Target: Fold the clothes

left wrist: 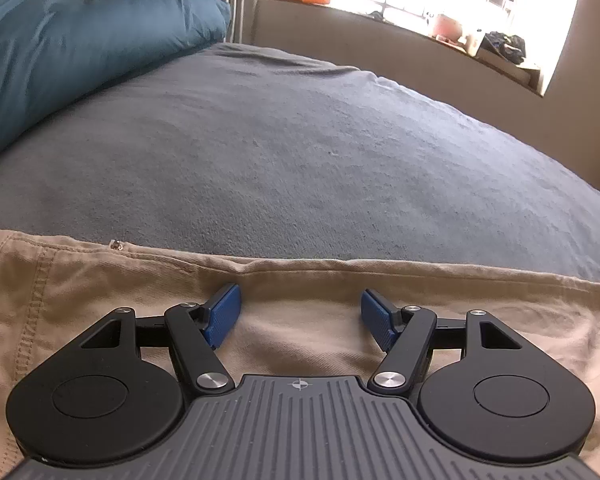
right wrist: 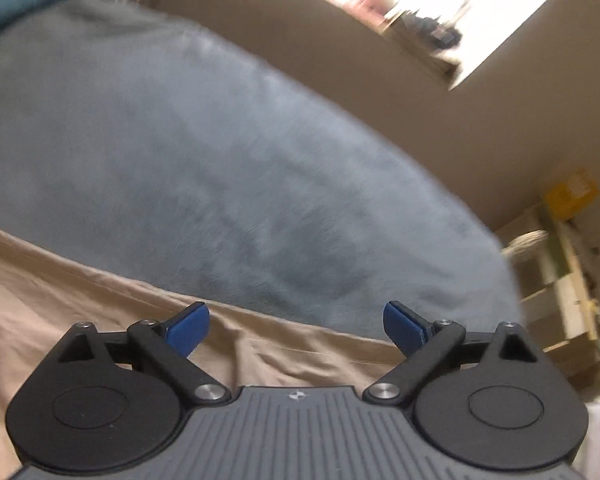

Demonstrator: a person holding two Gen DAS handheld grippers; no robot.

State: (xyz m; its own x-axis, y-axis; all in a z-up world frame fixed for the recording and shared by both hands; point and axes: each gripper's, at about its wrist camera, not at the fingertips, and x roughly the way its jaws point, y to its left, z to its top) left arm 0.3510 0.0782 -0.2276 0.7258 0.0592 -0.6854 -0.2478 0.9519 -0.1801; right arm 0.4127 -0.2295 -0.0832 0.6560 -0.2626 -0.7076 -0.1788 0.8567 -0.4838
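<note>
Tan trousers (left wrist: 300, 332) lie flat on the grey bedspread (left wrist: 300, 152), near its front edge. Left tongs (left wrist: 301, 314) and right tongs (right wrist: 296, 328) hover over the trousers, both spread wide, gripping nothing. Risk: pinching bedspread along with the trouser edge, dragging both.

My left gripper (left wrist: 300, 314) has two blue ribbed pads (left wrist: 223, 314) on black linkage arms, pinned with round silver screws (left wrist: 212, 381). Two black teardrop plates, each with a circular inset, flank a grey ribbed body (left wrist: 300, 428) stamped with a small white crosshair mark (left wrist: 299, 385). My right gripper (right wrist: 296, 330) is built the same: blue pads (right wrist: 189, 330), black arms, silver screws (right wrist: 384, 391), grey ribbed body (right wrist: 296, 432), though its mark is blurred.
</note>
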